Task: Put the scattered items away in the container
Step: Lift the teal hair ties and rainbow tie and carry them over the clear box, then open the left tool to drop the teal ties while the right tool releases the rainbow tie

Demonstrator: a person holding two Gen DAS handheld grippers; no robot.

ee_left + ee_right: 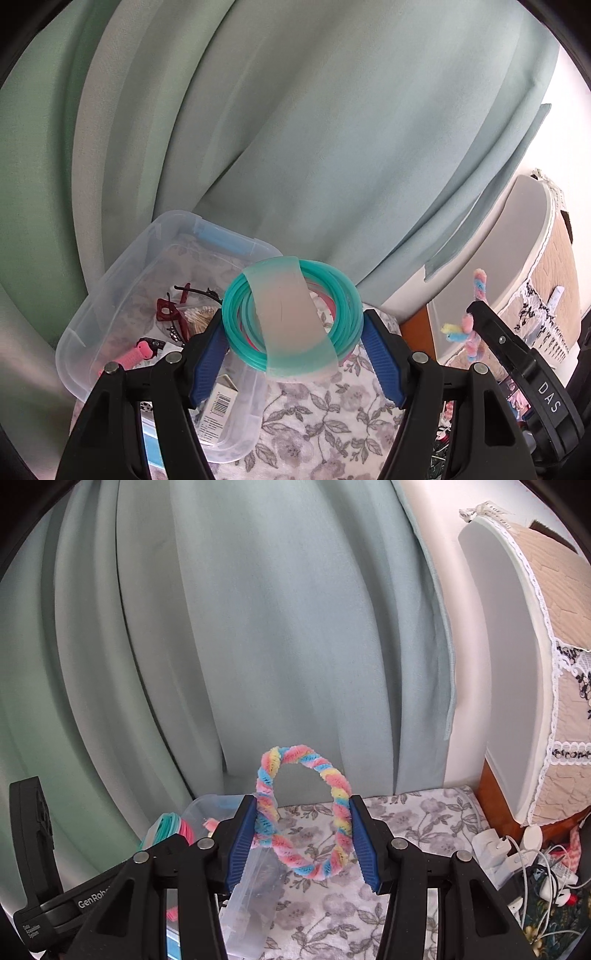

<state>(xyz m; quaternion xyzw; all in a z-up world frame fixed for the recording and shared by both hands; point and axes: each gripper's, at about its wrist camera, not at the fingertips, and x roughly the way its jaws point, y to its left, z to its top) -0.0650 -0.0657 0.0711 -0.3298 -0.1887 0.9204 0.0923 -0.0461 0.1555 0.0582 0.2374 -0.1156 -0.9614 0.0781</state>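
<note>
The left gripper (295, 332) has its blue pads pressed against both sides of a bundle of teal and pink rings (293, 317), held together by a translucent band wrapped across them. The bundle hangs in the air, above the near right rim of the clear plastic container (110, 295).

The right gripper (303, 830) clamps a fuzzy twisted headband (306, 805) in pink, blue and yellow; each pad bears on one leg of the arch, and the curved top stands up above the fingertips. In the left wrist view the same headband shows at the right, well apart from the rings.

The container sits on a grey floral cloth (325, 413), to the left of both grippers. Inside it lie dark red hair clips (170, 306), a packet of what look like cotton swabs (195, 317), though the wall blurs them, and a pink handled item (142, 352).

Behind everything hangs a pale green curtain (277, 129). At the far right of the right wrist view, white chargers and cables (517, 856) lie tangled beside a lace-trimmed covered object (546, 646).
</note>
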